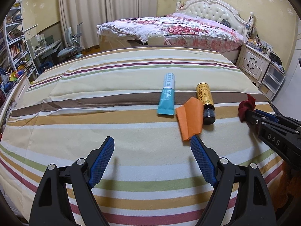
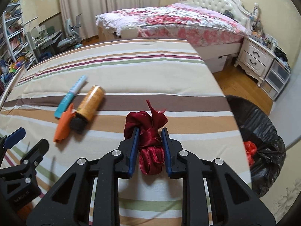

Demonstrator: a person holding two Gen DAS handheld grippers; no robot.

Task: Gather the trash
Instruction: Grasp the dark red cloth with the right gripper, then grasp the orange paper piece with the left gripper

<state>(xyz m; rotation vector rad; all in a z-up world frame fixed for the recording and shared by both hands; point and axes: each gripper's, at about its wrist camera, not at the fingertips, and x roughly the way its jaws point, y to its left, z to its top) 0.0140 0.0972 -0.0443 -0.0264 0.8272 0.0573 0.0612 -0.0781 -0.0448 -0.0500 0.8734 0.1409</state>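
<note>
You can read "1200" on teal tube (image 1: 167, 94) ahead of left gripper (image 1: 152, 143); "DAS" on right gripper (image 1: 244, 115) body

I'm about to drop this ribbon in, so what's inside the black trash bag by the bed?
Inside the black trash bag, the right wrist view shows one crumpled red-orange piece against the near side. The bag's folds hide the bottom, so anything deeper can't be seen. The right gripper holds the red ribbon.

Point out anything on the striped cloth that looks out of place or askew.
The yellow-labelled bottle lies on its side, cap end partly under the crumpled orange paper, beside the blue tube. Nothing looks spilled. The right claw grips a wadded red ribbon; the left claw hangs open.
</note>
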